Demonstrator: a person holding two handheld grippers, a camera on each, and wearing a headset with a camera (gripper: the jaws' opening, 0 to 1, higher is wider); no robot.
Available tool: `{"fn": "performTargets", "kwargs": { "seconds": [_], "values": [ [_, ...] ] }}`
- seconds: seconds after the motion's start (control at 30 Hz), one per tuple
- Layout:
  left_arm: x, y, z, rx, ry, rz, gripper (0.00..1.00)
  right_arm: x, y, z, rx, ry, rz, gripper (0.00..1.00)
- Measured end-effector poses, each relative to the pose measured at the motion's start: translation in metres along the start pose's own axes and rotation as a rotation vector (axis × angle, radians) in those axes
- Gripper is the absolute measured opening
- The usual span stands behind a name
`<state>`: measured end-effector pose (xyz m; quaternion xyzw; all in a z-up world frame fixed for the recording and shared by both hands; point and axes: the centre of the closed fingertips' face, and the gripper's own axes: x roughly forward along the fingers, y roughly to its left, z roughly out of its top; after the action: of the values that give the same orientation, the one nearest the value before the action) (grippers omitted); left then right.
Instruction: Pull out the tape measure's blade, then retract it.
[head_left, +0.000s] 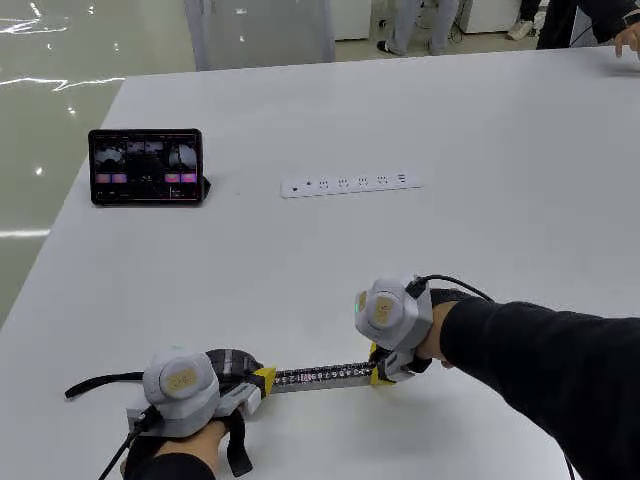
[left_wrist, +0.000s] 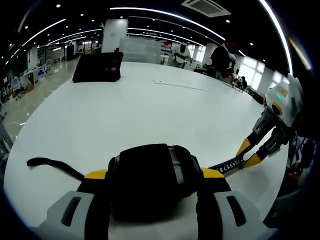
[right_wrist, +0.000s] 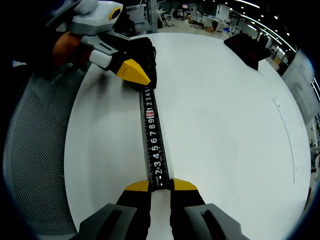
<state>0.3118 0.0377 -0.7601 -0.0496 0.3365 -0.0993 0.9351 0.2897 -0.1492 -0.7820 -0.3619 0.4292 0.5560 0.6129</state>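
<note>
Closest in the head view, the left gripper (head_left: 258, 386) sits near the bottom edge of the white table (head_left: 420, 130). Its jaws are clamped around the black tape measure case (head_left: 232, 362), and a dark strap (head_left: 95, 383) lies off to the left of it. From the case the blade (head_left: 320, 376) runs flat along the table to the right gripper (head_left: 379, 372), whose jaws pinch its far end. Farther back lie a power strip (head_left: 350, 184) and a propped tablet (head_left: 146, 166). The left gripper view shows the case seated between yellow-tipped jaws, with the blade leading off right to the other gripper. The right gripper view shows narrow jaws closed on the blade's tip, the numbered blade stretching ahead to the case.
</note>
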Motion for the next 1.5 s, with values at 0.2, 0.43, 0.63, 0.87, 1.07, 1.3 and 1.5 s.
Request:
{"fn": "performTargets", "kwargs": {
  "seconds": [0.2,0.43,0.63,0.87,1.07,1.3,1.5],
  "values": [
    [0.000,0.000,0.000,-0.001,0.003,0.000,0.66,0.000,0.001,0.002,-0.007,0.002,0.002,0.10],
    [-0.001,0.000,-0.001,-0.001,0.003,0.000,0.66,0.001,0.001,0.003,-0.025,0.001,0.011,0.10],
    [-0.001,-0.001,-0.001,-0.002,0.004,-0.001,0.66,0.001,0.001,0.004,-0.032,0.012,0.019,0.10],
    [-0.001,-0.001,-0.001,-0.002,0.003,-0.001,0.66,0.002,0.001,0.006,-0.008,-0.022,0.023,0.10],
    [-0.001,-0.001,-0.001,-0.002,0.005,-0.002,0.66,0.004,0.002,0.009,-0.019,-0.012,0.014,0.10],
    [-0.001,-0.001,-0.001,-0.004,0.007,-0.003,0.66,0.004,0.002,0.011,-0.008,-0.015,0.010,0.10],
    [-0.001,-0.001,-0.001,-0.005,0.006,-0.003,0.66,0.005,0.002,0.013,-0.004,-0.012,0.005,0.10]
  ]
}}
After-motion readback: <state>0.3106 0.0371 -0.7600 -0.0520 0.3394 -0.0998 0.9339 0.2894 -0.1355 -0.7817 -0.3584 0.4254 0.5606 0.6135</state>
